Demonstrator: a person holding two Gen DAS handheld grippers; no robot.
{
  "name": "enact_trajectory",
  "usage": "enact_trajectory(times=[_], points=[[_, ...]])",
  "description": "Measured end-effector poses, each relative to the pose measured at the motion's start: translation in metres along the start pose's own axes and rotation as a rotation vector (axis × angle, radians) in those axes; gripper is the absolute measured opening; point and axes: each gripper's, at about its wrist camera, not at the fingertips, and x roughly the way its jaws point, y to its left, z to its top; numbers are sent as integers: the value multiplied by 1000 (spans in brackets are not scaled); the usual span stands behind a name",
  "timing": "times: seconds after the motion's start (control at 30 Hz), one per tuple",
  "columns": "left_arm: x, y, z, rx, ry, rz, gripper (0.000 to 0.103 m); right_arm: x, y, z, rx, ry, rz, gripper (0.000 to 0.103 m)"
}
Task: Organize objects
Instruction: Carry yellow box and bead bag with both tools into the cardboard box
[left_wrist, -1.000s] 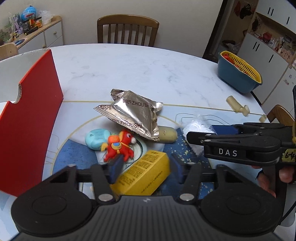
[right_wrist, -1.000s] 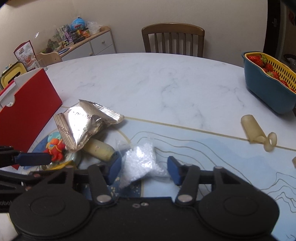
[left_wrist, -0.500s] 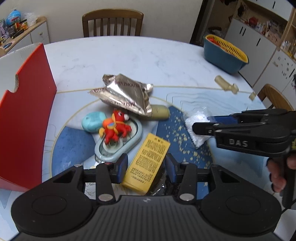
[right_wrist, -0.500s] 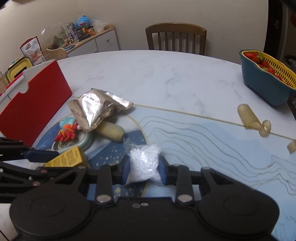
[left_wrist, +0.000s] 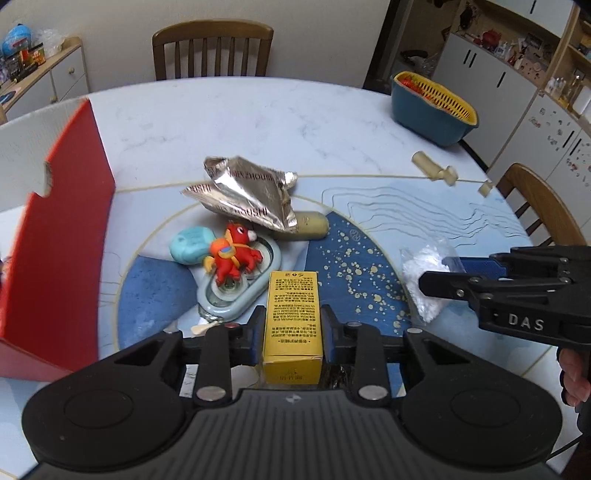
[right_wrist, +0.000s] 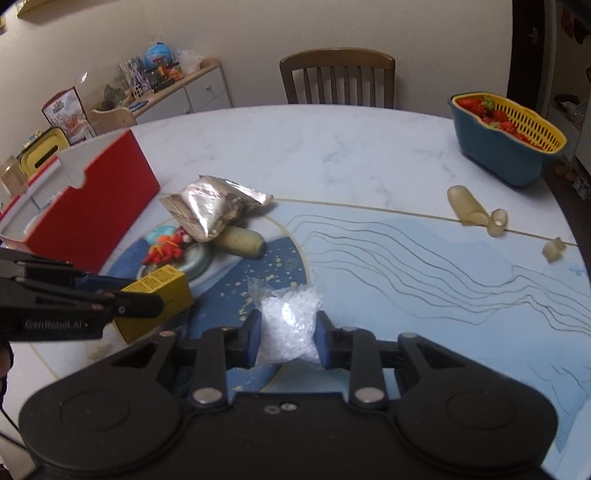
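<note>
My left gripper (left_wrist: 292, 332) is shut on a yellow box (left_wrist: 293, 321) and holds it above the mat; the box also shows in the right wrist view (right_wrist: 157, 299). My right gripper (right_wrist: 288, 338) is shut on a clear bag of white granules (right_wrist: 290, 326), which shows in the left wrist view (left_wrist: 424, 273). On the mat lie a silver foil packet (left_wrist: 247, 192), a red toy animal (left_wrist: 236, 254) on a pale blue oval dish (left_wrist: 240, 291), a turquoise soap-like lump (left_wrist: 190, 245) and a beige tube (left_wrist: 308, 230).
A red open box (left_wrist: 55, 236) stands at the left table edge. A blue and yellow strainer basket (right_wrist: 506, 147) with strawberries sits at the far right. Beige tube pieces (right_wrist: 472, 210) lie near it. A wooden chair (left_wrist: 212, 50) stands behind the table.
Both grippers closed: the left on the yellow box, the right on the bag of granules. Both have lifted and pulled back from the pile.
</note>
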Motion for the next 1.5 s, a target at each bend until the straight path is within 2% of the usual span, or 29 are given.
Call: enact_trajectory(times=[0.23, 0.53, 0.87, 1.0, 1.17, 1.33, 1.5], points=[[-47, 23, 9, -15, -56, -42, 29, -32, 27, 10, 30, -40, 18, 28], [-114, 82, 27, -73, -150, -56, 29, -49, 106, 48, -62, -108, 63, 28], [-160, 179, 33, -125, -229, 70, 29, -33, 205, 89, -170, -162, 117, 28], [-166, 220, 34, -143, -236, 133, 29, -14, 243, 102, -205, -154, 132, 28], [-157, 262, 32, -174, -200, 184, 29, 21, 285, 110, -271, -117, 121, 28], [-138, 281, 29, -165, -155, 195, 29, 59, 306, 109, -293, -45, 87, 28], [-121, 280, 36, -121, -134, 179, 29, 86, 315, 104, -305, 21, 63, 28]])
